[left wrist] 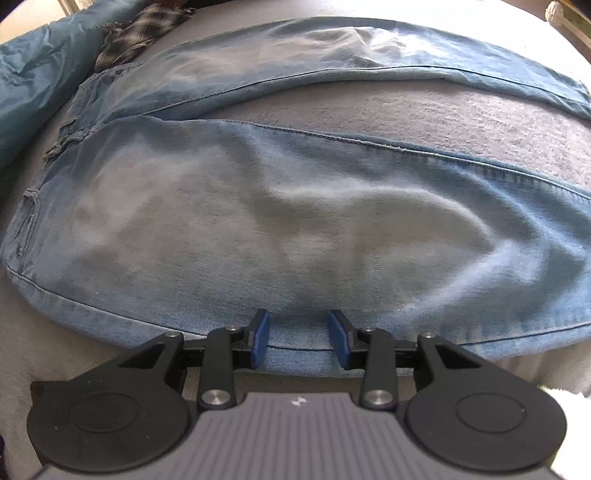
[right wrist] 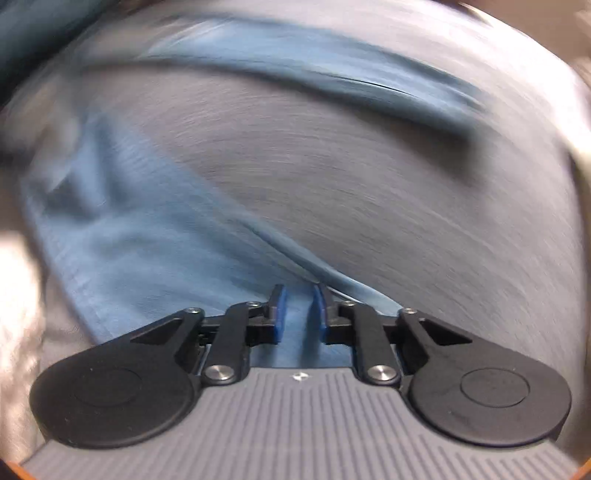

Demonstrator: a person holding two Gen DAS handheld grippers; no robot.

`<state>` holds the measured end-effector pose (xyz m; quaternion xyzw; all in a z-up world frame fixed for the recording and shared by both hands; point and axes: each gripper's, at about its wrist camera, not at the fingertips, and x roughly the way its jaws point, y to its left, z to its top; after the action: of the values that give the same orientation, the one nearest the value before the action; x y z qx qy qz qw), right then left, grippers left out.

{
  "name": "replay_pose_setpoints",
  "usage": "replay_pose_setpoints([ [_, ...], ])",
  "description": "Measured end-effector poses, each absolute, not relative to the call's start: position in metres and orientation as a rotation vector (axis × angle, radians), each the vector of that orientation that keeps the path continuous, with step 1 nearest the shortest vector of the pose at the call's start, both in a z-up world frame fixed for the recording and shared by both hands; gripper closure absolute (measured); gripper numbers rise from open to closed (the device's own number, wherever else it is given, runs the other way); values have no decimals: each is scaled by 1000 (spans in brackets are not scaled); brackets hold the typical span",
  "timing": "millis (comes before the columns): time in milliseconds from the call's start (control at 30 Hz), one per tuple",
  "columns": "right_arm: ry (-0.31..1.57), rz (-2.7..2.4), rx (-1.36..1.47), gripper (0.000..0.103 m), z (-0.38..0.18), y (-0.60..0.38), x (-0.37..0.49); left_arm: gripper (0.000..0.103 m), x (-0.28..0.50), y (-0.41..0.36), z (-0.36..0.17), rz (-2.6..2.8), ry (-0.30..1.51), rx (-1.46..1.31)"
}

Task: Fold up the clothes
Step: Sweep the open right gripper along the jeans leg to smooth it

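Light blue jeans point(left wrist: 280, 221) lie spread on a grey blanket point(left wrist: 424, 118), the two legs running left to right with a strip of blanket between them. My left gripper point(left wrist: 299, 341) hangs over the near leg's lower seam. Its blue pads point(left wrist: 260, 341) stand apart, with flat denim under the gap and nothing pinched. The right wrist view is blurred. There my right gripper point(right wrist: 299, 314) sits at the edge of a jeans leg point(right wrist: 147, 236), and its pads point(right wrist: 279, 314) stand close together with a strip of denim between them.
A teal garment point(left wrist: 33, 85) and a plaid cloth point(left wrist: 136, 33) are heaped at the far left beyond the jeans. Grey blanket point(right wrist: 369, 184) fills the space between the two legs. A pale object point(left wrist: 561, 14) sits at the far right corner.
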<state>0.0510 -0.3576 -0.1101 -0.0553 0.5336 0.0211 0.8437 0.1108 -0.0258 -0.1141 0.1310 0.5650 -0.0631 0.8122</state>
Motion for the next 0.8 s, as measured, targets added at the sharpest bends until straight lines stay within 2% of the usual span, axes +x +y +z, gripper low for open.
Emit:
replay_pose_setpoints([
  [33,1125,-17,-133,92,-104,-369,43,64,111,-26,-113,-133,1207,284],
  [133,1076,-7,-132,92,-83,-361,38,65,111,-27,-110,-124,1201,296],
  [267,1002,313,-116,91,-82,-276,59,65,113,-23,-104,-112,1177,277],
  [367,1096,382,-69,90,-110,-242,64,65,114,-19,-108,-101,1188,261],
  [433,1161,366,-32,90,-129,-243,37,63,113,-13,-114,-105,1195,239],
  [567,1259,337,-98,89,-104,-242,-3,63,109,-6,-113,-145,1181,220],
  [700,1118,375,-99,89,-75,-207,38,63,111,-3,-111,-180,1185,213],
  [800,1045,457,-71,89,-81,-161,80,63,110,2,-111,-196,1183,207],
])
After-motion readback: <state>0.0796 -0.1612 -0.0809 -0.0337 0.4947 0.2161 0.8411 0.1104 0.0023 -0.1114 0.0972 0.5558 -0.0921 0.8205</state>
